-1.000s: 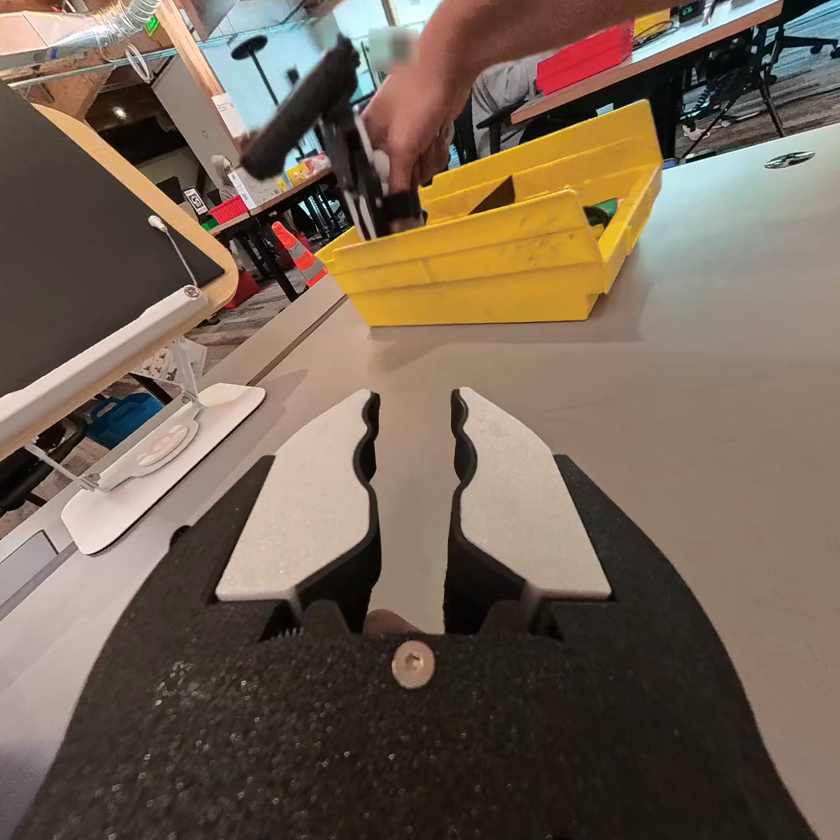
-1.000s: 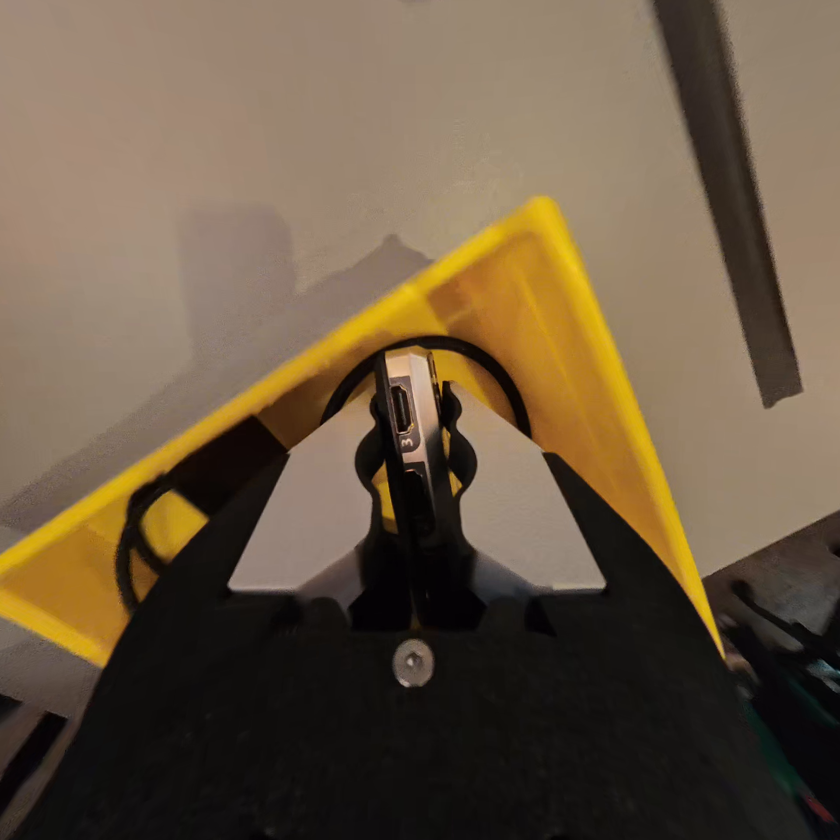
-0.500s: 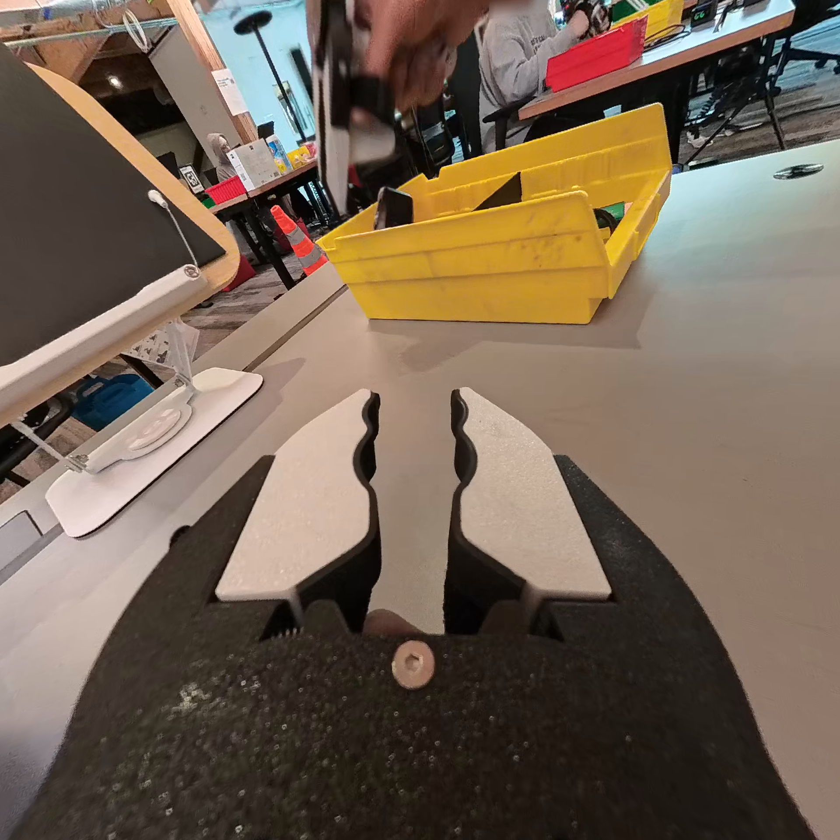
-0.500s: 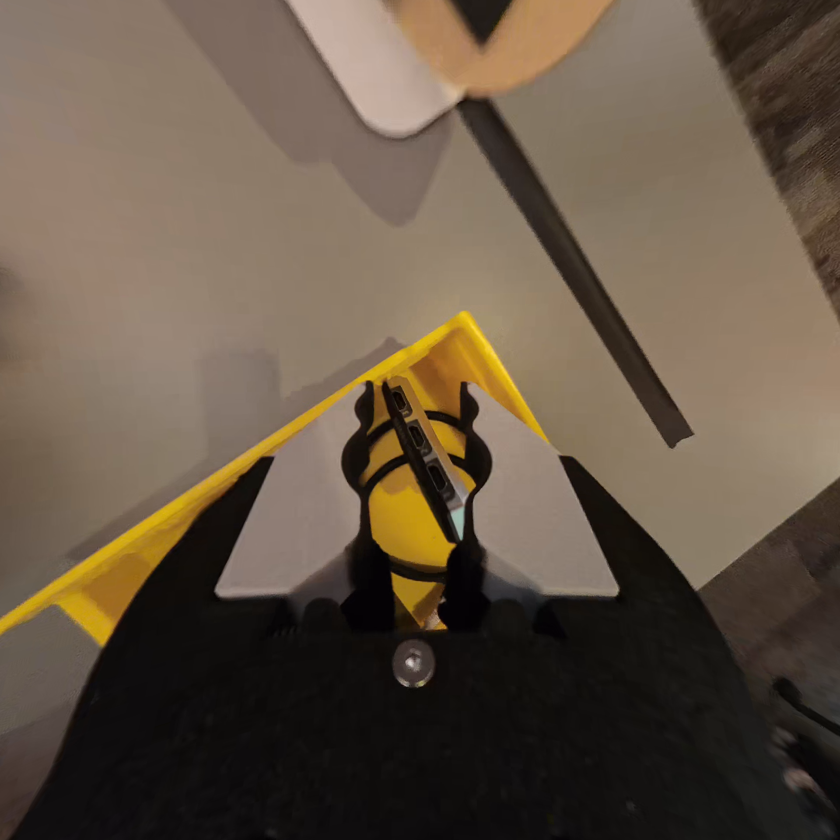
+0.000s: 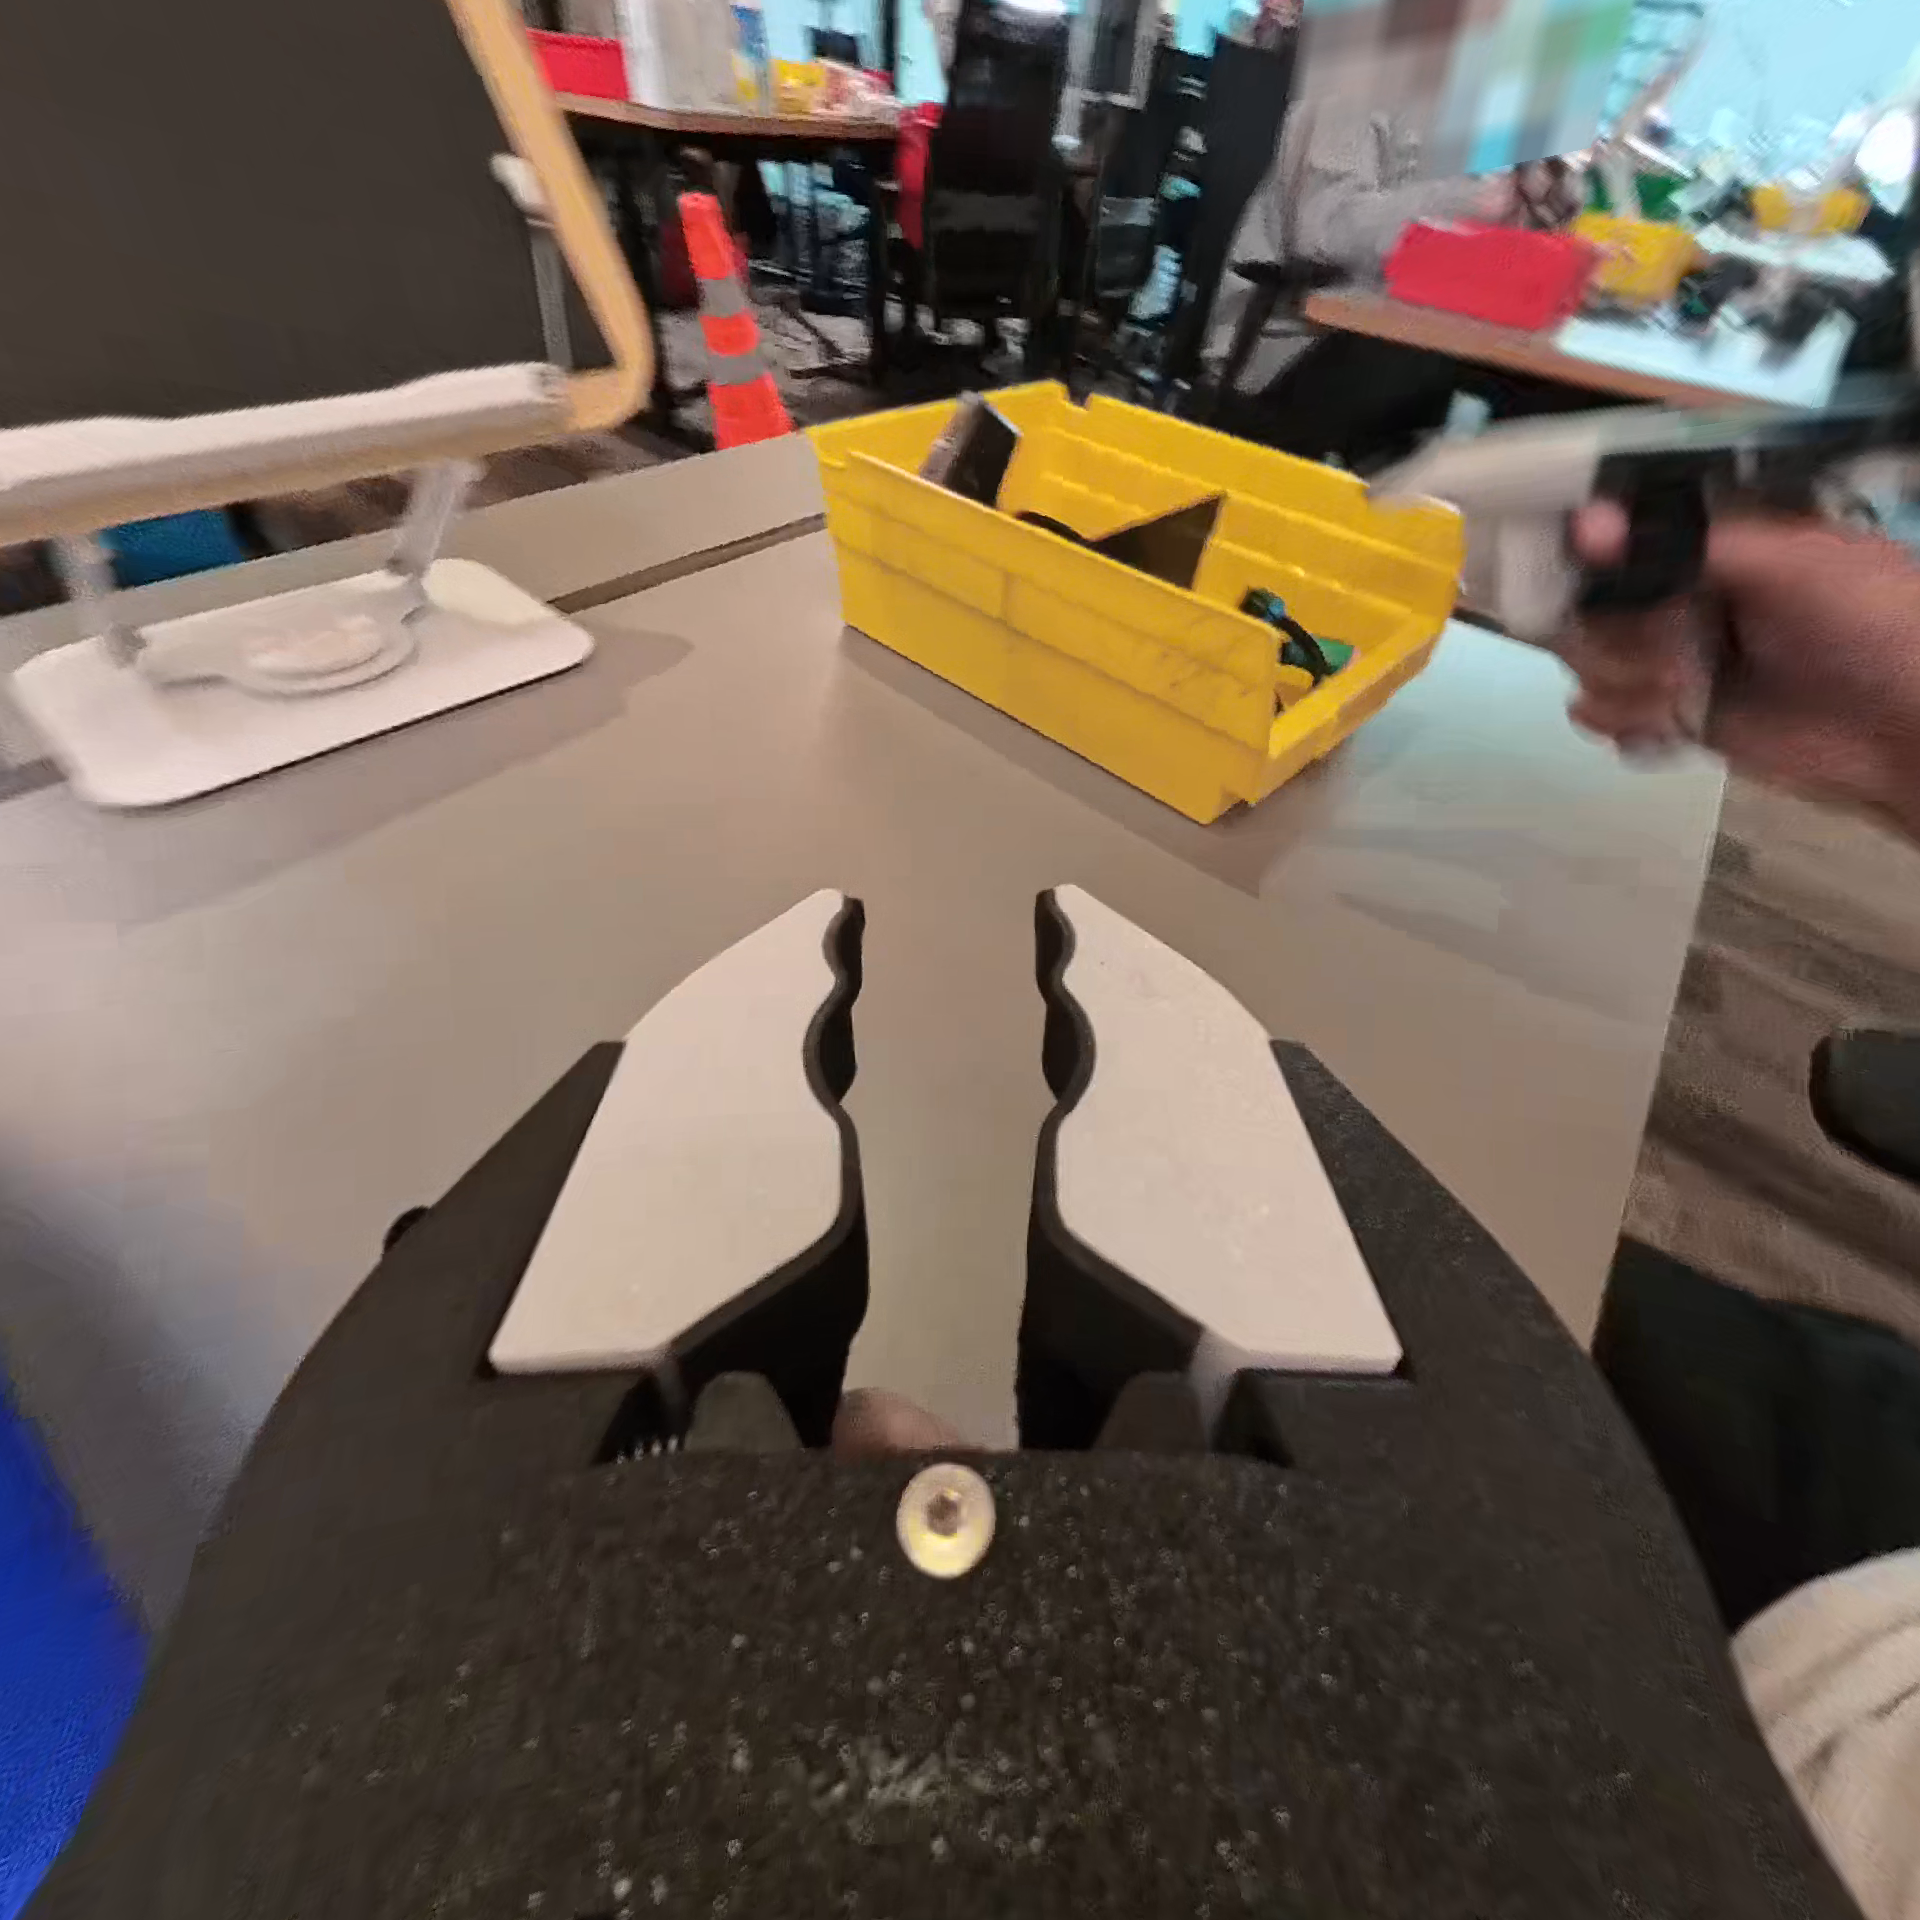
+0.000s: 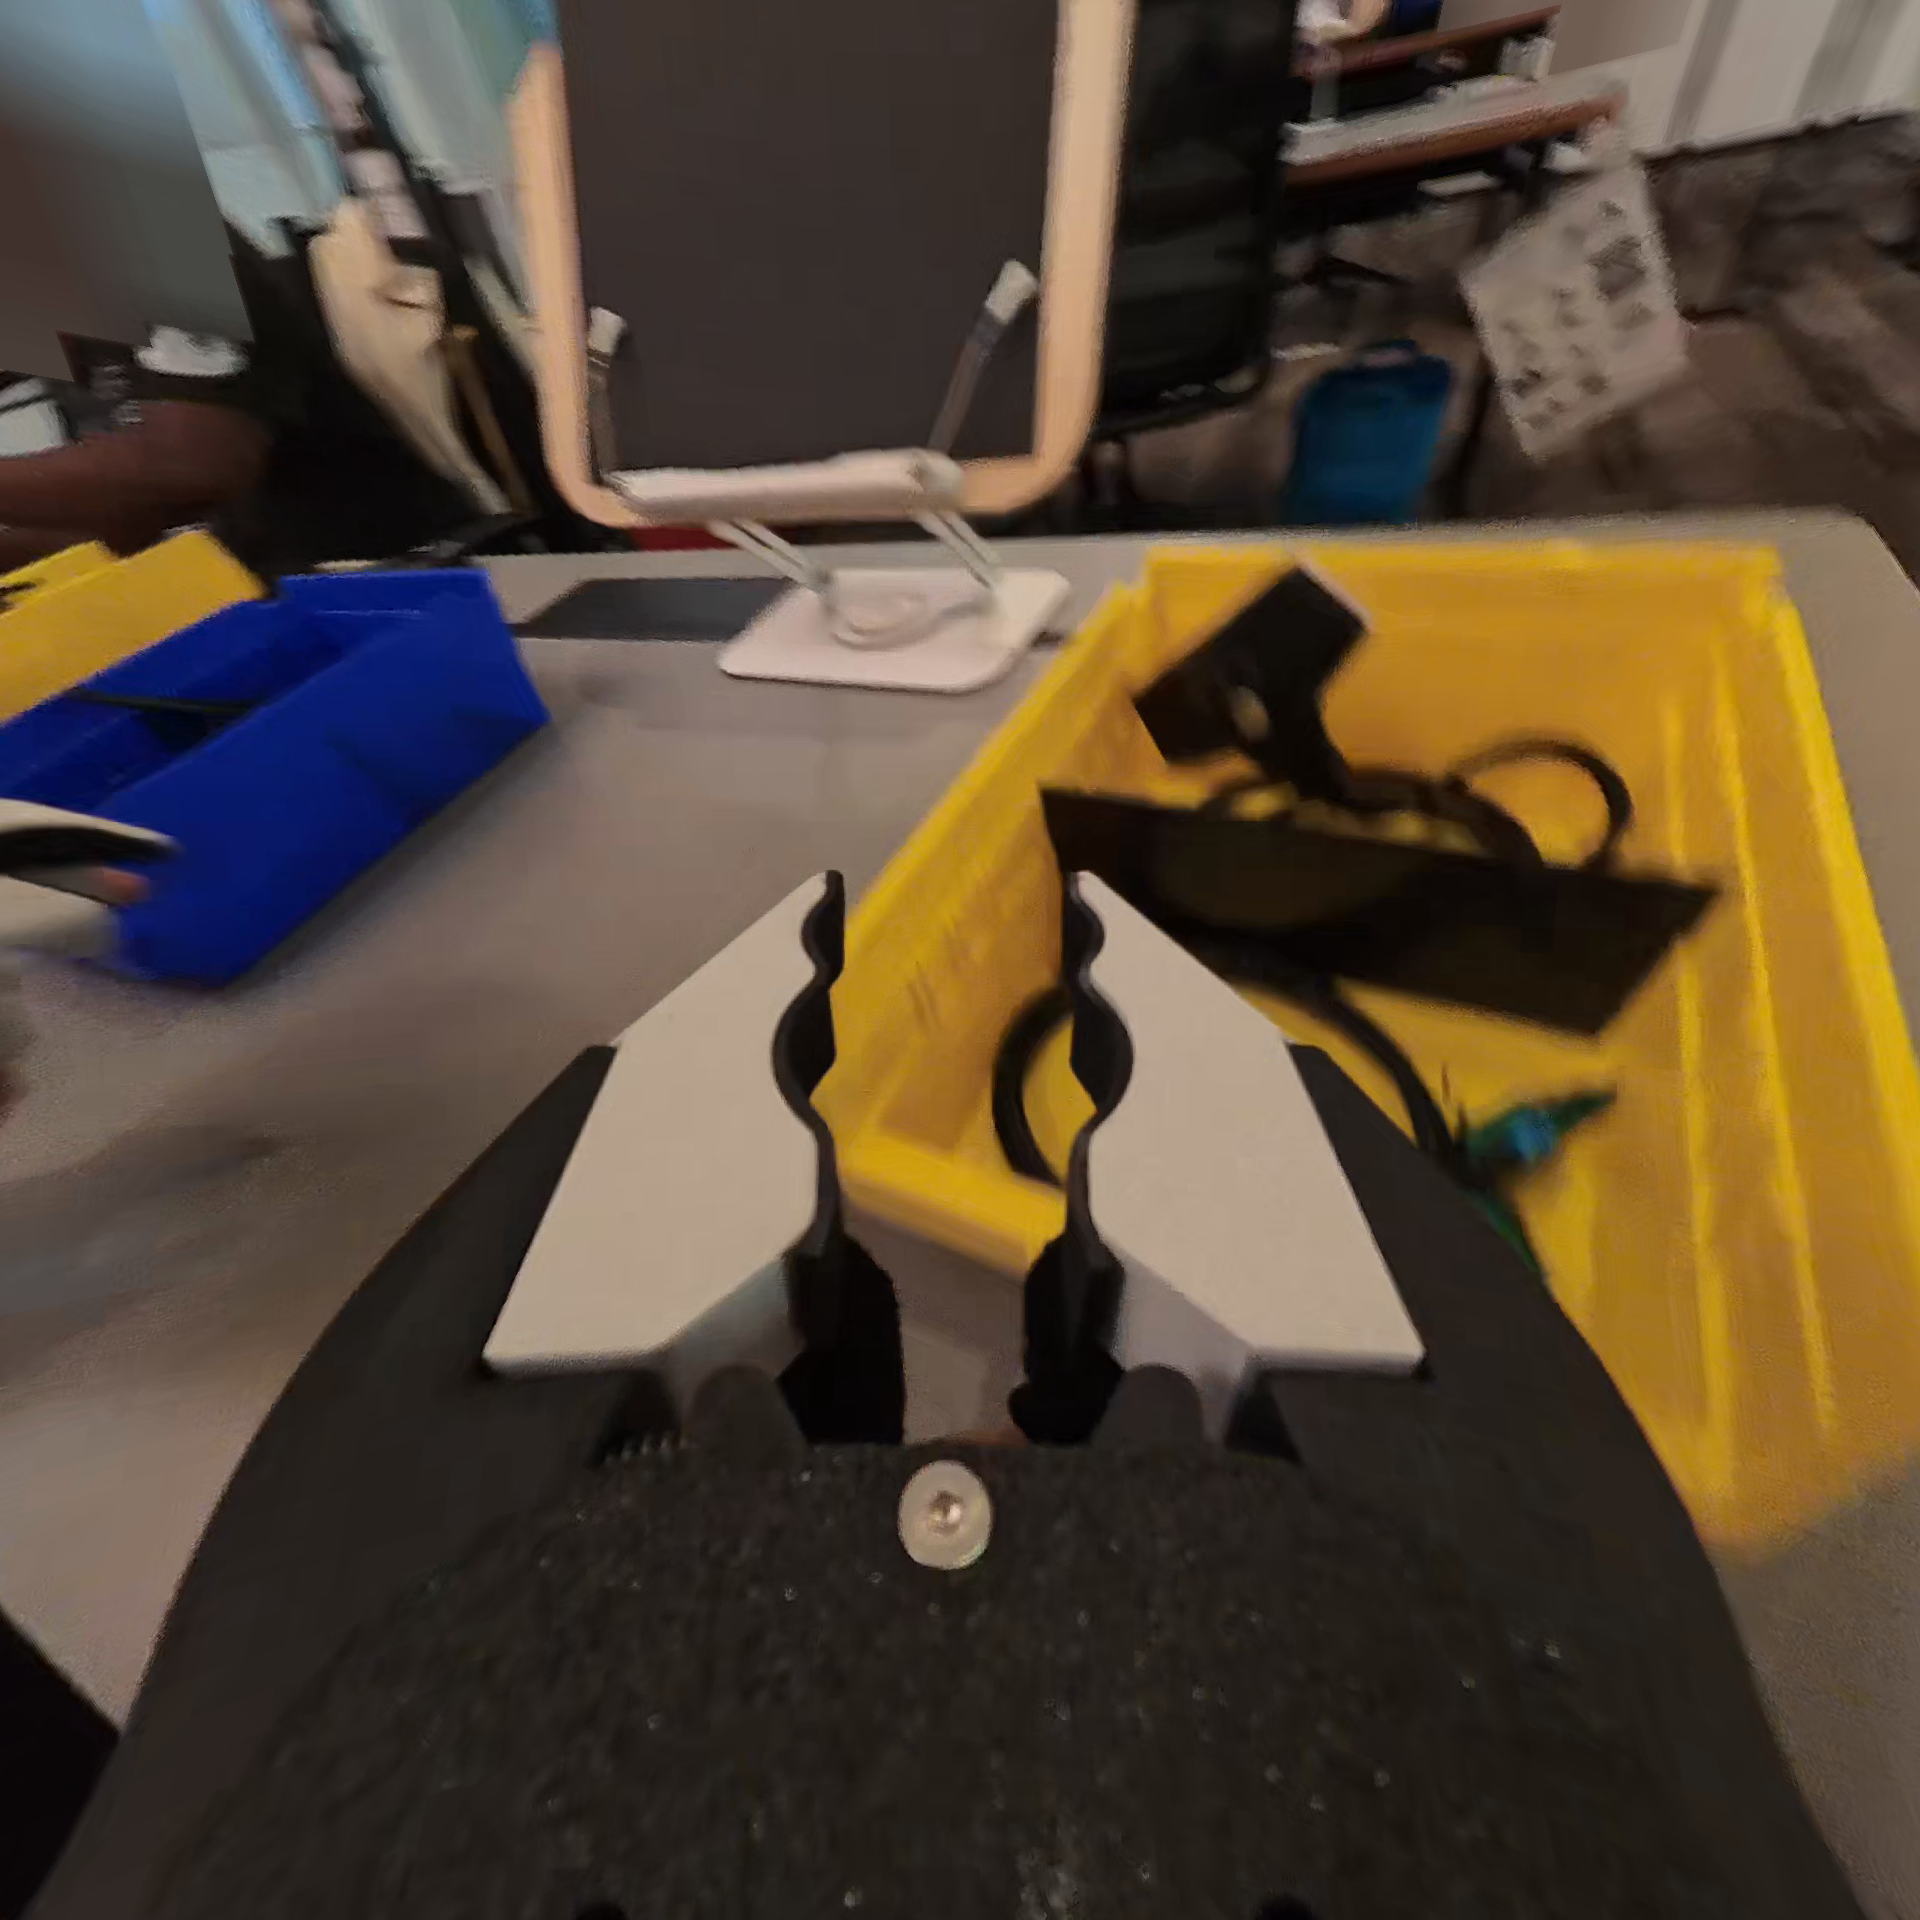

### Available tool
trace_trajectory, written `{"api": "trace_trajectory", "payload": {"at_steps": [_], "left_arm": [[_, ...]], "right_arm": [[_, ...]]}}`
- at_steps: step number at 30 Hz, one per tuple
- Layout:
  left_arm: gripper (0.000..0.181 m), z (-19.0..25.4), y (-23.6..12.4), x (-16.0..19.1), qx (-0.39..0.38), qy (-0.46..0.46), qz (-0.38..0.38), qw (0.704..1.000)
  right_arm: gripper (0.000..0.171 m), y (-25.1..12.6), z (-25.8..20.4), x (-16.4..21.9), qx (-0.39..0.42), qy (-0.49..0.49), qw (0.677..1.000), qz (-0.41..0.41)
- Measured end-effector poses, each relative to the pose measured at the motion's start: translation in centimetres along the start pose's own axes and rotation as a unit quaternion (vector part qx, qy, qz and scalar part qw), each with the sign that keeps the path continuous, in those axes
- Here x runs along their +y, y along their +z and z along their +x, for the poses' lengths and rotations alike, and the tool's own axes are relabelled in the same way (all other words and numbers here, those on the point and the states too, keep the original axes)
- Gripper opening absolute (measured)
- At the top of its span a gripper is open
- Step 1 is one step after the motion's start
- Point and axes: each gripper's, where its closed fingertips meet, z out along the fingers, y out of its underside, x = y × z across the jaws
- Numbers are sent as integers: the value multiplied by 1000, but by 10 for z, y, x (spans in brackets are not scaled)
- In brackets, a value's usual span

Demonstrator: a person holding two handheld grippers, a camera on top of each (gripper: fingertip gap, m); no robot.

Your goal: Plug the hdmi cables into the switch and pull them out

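A yellow plastic bin (image 6: 1756, 935), ribbed along its walls, stands on a smooth grey table (image 5: 520, 987) and holds the task's hardware: a small dark box that appears to be the HDMI switch (image 6: 1247, 665), propped upright against the far-left corner, with black cables (image 6: 1538, 800) looped behind a flat black divider (image 6: 1382, 914) that crosses the bin at a slant. A green-tipped connector or tie (image 6: 1527, 1127), too blurred to name, lies toward the bin's near end.

The right gripper (image 6: 951, 894), jaws parted and holding nothing, hangs just over the bin's near-left wall, its grey scalloped fingers (image 6: 686, 1143) straddling the yellow rim. The left gripper (image 5: 948, 904) is likewise parted and empty, poised low over bare tabletop, well short of the bin.

A blue bin (image 6: 301, 758) sits to the left, apart from the yellow one, with open table between them. A white stand (image 5: 301, 665) carrying a dark, tan-edged panel occupies the far side. The table's right edge runs just beyond the yellow bin. In the left wrist view a hand (image 5: 1766, 665) grips the other tool near that edge.
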Motion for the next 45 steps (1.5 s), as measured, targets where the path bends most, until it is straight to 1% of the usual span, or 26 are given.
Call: {"api": "trace_trajectory", "payload": {"at_steps": [2, 4, 6, 7, 9, 10, 11, 13, 16, 18, 20, 21, 22, 24, 25, 26, 27, 29, 31, 32, 35, 37, 40, 43, 45], "left_arm": [[32, -19, -27, -2, -59, -25, 8, 998], [32, -47, -57, 11, -147, -47, -5, 988], [32, -70, -90, 34, -223, -66, -15, 972], [32, -80, -105, 49, -254, -76, -19, 964], [32, -91, -128, 80, -290, -89, -40, 952], [32, -94, -134, 88, -296, -91, -63, 949], [32, -96, -137, 86, -295, -87, -66, 949], [32, -96, -137, 79, -285, -75, -37, 955], [32, -92, -126, 94, -253, -109, -71, 959], [30, -84, -119, 88, -216, -107, -56, 969], [28, -77, -116, 70, -173, -101, -25, 979], [28, -75, -115, 61, -147, -102, -22, 984], [29, -72, -115, 52, -113, -98, -33, 988], [29, -81, -119, 27, -77, -70, -49, 993], [29, -86, -121, 15, -54, -50, -67, 995], [29, -90, -121, 8, -25, -29, -103, 994], [30, -98, -120, 3, -2, 5, -148, 989], [31, -136, -110, -11, -23, 100, -193, 976], [31, -179, -94, -15, -27, 159, -248, 955], [32, -201, -85, -11, -24, 169, -287, 943], [43, -266, -60, 12, -12, 174, -402, 899], [47, -305, -44, 29, -20, 187, -456, 870], [45, -332, -29, 51, -2, 215, -509, 834], [40, -331, -21, 72, 42, 223, -538, 812], [36, -338, -18, 88, 40, 263, -554, 789]], "right_arm": [[41, -12, 7, 33, 37, 56, 998, 9], [41, -20, 10, 54, 59, 85, 995, 17], [41, -26, 20, 66, 96, 46, 994, 2], [41, -28, 25, 65, 110, 20, 994, 1], [41, -28, 29, 61, 117, -24, 993, 3], [40, -27, 32, 60, 121, -37, 992, -1], [40, -26, 33, 58, 123, -41, 992, -1], [40, -24, 30, 54, 114, -31, 993, 13], [40, -20, 19, 57, 90, -14, 996, 8], [40, -19, 13, 57, 86, -27, 996, 4], [40, -18, 10, 57, 90, -47, 995, 3], [40, -17, 9, 58, 90, -56, 994, 1], [40, -15, 8, 60, 90, -66, 994, -5], [40, -13, 6, 63, 91, -84, 992, -16], [39, -13, 5, 64, 92, -93, 991, -16], [39, -13, 4, 64, 94, -99, 991, -15], [39, -13, 4, 64, 94, -104, 990, -15], [39, -13, 2, 64, 93, -107, 990, -16], [39, -12, 2, 65, 89, -103, 991, -18], [39, -11, 1, 66, 87, -99, 991, -18], [39, -11, 1, 66, 83, -87, 993, -18], [39, -11, 2, 65, 84, -83, 993, -16], [39, -12, 4, 66, 86, -78, 993, -17], [39, -13, 5, 69, 86, -73, 993, -20], [39, -14, 6, 69, 89, -76, 993, -20]]}}
